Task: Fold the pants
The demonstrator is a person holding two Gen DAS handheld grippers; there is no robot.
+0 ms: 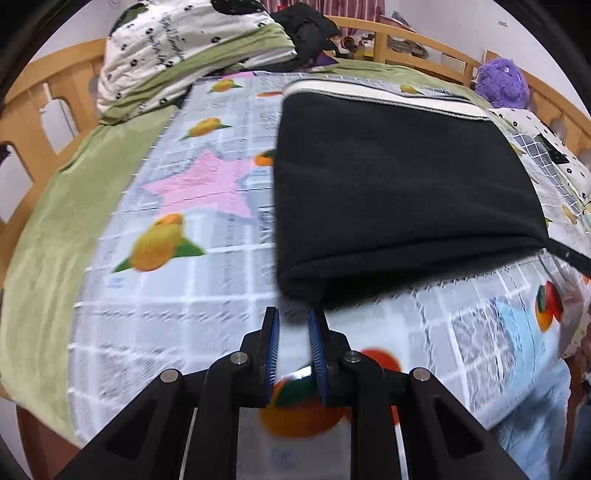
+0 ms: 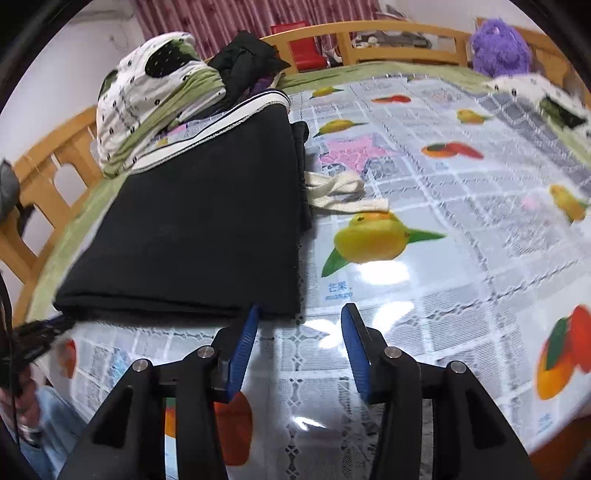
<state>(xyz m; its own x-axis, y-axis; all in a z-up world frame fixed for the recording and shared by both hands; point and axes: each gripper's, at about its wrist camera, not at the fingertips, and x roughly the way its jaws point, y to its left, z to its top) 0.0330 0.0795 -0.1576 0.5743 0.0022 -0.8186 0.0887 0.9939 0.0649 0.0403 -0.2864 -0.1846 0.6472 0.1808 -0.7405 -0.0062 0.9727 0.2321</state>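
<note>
The black pants [image 1: 399, 184] lie folded in a flat rectangle on the fruit-print tablecloth [image 1: 207, 291], their white striped waistband [image 1: 384, 98] at the far end. In the right wrist view the pants [image 2: 199, 229] lie left of centre, with a cream drawstring [image 2: 343, 192] sticking out on their right side. My left gripper [image 1: 293, 315] is open with a narrow gap and empty, just in front of the near left corner of the pants. My right gripper [image 2: 301, 312] is open wide and empty, just off the near right corner.
A white and green bedding bundle [image 1: 177, 62] and dark clothes [image 1: 306, 33] are piled at the far end. A purple plush toy [image 1: 502, 81] sits at the far right. A wooden railing [image 2: 388, 40] runs round the surface. A green sheet [image 1: 62, 221] lies at the left.
</note>
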